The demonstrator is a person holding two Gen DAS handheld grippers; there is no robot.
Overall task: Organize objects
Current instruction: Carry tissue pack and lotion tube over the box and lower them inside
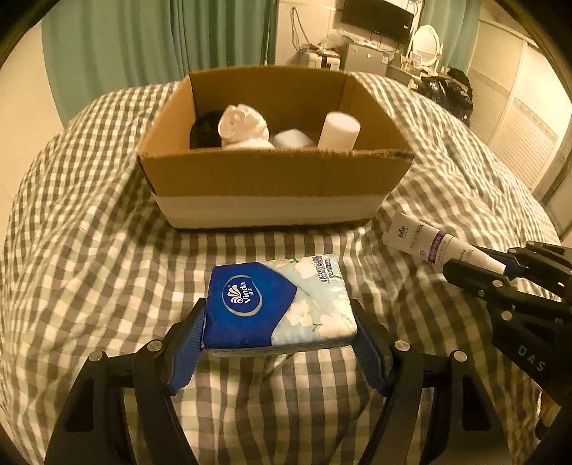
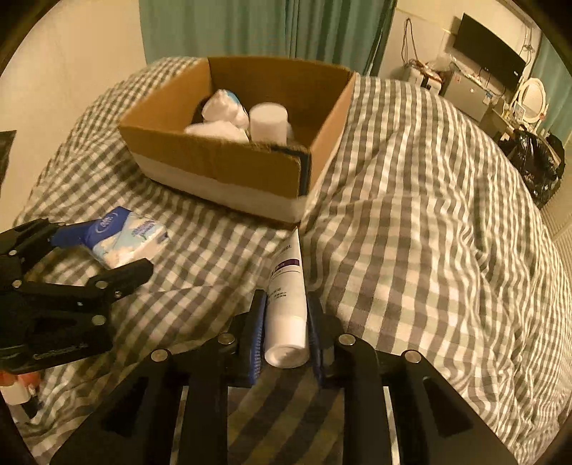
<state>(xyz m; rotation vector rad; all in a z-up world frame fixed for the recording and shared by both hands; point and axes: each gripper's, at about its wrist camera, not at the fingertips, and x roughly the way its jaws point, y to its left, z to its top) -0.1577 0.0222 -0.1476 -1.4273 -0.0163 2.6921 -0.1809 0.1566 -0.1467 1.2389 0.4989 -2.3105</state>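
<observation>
We hold the left gripper (image 1: 279, 343) low over the checked bedspread (image 1: 89, 250), its blue pads (image 1: 187, 354) pressed against the two short sides of a Vinda tissue pack (image 1: 280, 304), so it is clamped on the pack. The pack lies flat between the fingers, its blue logo end toward the left, just in front of the cardboard box (image 1: 275, 179) and apart from it.

Our right gripper (image 2: 286, 332) grips a white tube of cream (image 2: 287, 304) near its cap end, both blue pads (image 2: 255, 343) closed against its sides. The tube points away from us, and its flat crimped end reaches to the near corner of the box; we cannot tell whether it touches the cardboard. From the left wrist view the same tube shows a purple band and the letters BOP.

The box sits open on the bed with a white band around its base. Inside we see a white cylindrical container (image 1: 338, 130) standing upright on the right, a rolled white cloth (image 1: 243, 127) in the middle, a pale blue item (image 1: 293, 138) between them, and something dark (image 1: 205, 130) at the left wall.

Beyond the bed hang green curtains (image 1: 161, 39), and a television (image 1: 377, 16) is mounted on the far wall.
</observation>
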